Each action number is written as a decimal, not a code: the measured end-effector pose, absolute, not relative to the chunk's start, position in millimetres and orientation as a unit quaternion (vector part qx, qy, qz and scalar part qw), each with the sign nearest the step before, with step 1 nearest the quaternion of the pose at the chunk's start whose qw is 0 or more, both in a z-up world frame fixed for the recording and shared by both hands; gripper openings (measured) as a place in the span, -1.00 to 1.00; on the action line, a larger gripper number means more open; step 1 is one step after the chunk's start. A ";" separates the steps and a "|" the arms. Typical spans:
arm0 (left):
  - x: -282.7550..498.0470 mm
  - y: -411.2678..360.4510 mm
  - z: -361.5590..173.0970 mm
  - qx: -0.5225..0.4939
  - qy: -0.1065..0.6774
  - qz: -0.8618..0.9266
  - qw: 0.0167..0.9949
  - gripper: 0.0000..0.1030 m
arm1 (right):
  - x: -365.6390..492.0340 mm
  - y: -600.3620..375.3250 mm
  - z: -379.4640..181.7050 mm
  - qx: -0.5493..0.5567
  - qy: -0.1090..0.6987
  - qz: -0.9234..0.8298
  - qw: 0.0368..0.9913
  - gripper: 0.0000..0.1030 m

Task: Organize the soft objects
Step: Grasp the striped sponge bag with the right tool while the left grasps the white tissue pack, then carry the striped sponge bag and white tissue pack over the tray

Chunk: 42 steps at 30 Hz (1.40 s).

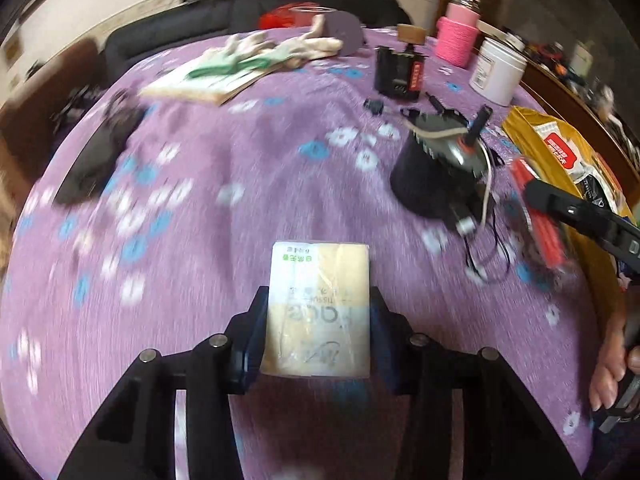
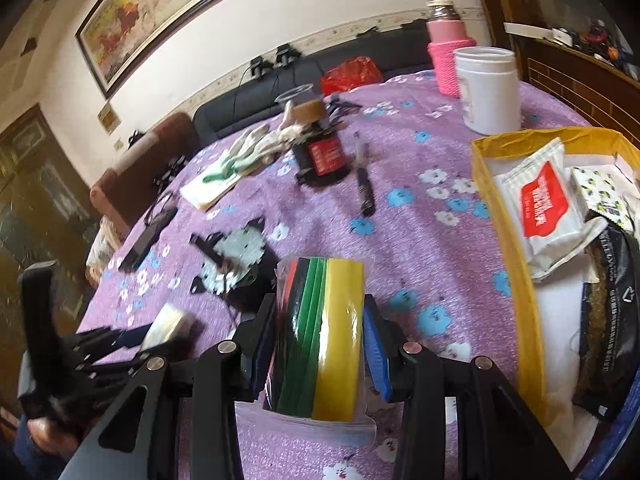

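My left gripper (image 1: 318, 312) is shut on a yellow-and-white tissue pack (image 1: 320, 304) and holds it above the purple flowered tablecloth (image 1: 224, 184). My right gripper (image 2: 320, 324) is shut on a clear zip bag of red, green and yellow folded sheets (image 2: 324, 336), left of the yellow box (image 2: 516, 248). That box holds a white wipes pack (image 2: 544, 204) and other soft packets. The right gripper (image 1: 560, 208) with its red bag shows at the right of the left wrist view. The left gripper (image 2: 120, 340) with the tissue pack (image 2: 168, 324) shows at lower left of the right wrist view.
White-green gloves (image 1: 256, 56) lie on a pad at the far side. A black motor with wires (image 1: 440, 168), a black box with red label (image 1: 400, 72), a white jar (image 1: 500, 68) and a pink bottle (image 1: 458, 28) stand on the cloth. A dark sofa (image 1: 240, 16) is behind.
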State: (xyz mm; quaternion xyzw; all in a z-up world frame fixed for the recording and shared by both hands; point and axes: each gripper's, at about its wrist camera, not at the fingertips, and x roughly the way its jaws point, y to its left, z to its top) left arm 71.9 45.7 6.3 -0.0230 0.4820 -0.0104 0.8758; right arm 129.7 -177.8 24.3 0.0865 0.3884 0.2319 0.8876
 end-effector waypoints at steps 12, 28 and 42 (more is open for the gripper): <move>45.3 34.7 3.1 -0.032 0.447 0.029 0.893 -0.08 | 83.0 -104.0 8.9 -0.064 0.419 0.344 0.838 -0.14; 44.6 28.2 -0.4 -0.013 0.434 0.028 0.901 0.19 | 76.6 -94.7 0.2 -0.156 0.411 0.313 0.842 0.10; 37.9 35.0 11.9 -0.031 0.395 0.043 0.917 -0.15 | 78.7 -113.1 15.2 -0.099 0.385 0.309 0.864 -0.17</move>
